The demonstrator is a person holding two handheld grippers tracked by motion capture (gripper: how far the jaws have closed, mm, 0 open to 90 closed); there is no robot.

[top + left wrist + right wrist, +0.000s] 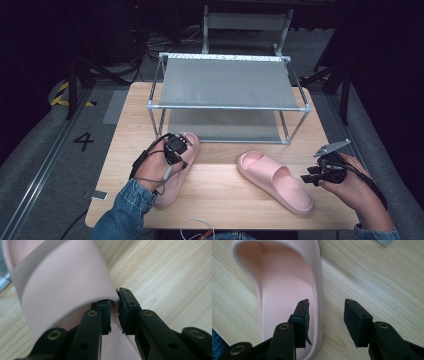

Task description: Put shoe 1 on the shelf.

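Note:
Two pink slippers lie on a wooden table [220, 200]. The person's left hand rests over the left slipper [170, 192], near the rack's front. My left gripper [181, 144] is shut on that slipper's strap [62, 277]: the strap's edge is pinched between the black pads [103, 311]. The right slipper [275, 181] lies at an angle in the table's middle right. My right gripper [306, 177] stands open just right of its heel. In the right gripper view one jaw hangs over the footbed [284, 290], the other over bare wood, with the gripper [325, 315] pressing on nothing.
A metal-framed rack [227, 106] with two grey shelves stands at the back of the table. A small flat object [98, 195] lies at the table's left edge, and a white cable [197, 227] loops at the front edge. The floor around is grey.

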